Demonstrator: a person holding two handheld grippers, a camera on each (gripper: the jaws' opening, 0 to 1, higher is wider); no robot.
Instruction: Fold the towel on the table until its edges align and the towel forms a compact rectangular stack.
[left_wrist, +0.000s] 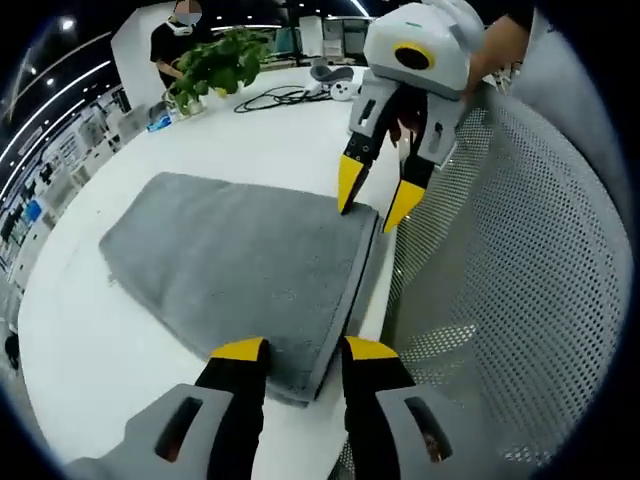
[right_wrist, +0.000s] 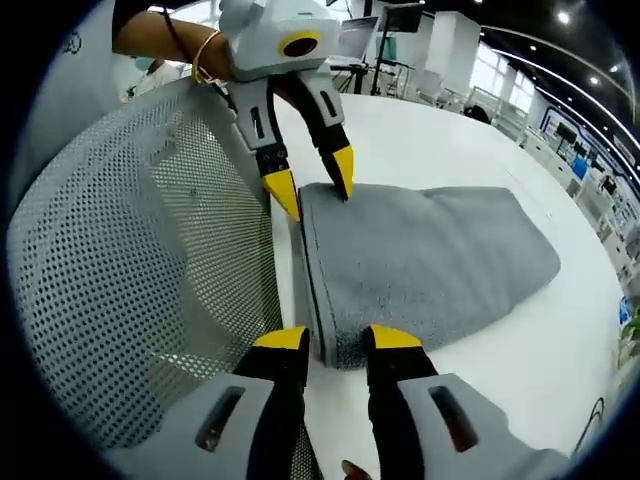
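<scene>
Yellow-tipped jaws of the left gripper (left_wrist: 303, 350) stand parted astride the near corner of the folded grey terry towel (left_wrist: 235, 262), which lies flat on the white table (left_wrist: 90, 350) straight ahead of it. At the towel's far corner the right gripper (left_wrist: 374, 195) hangs, jaws apart, one tip touching the cloth. Beside both runs a white perforated mesh chair back (left_wrist: 510, 280). Beyond stands a green potted plant (left_wrist: 215, 62).
</scene>
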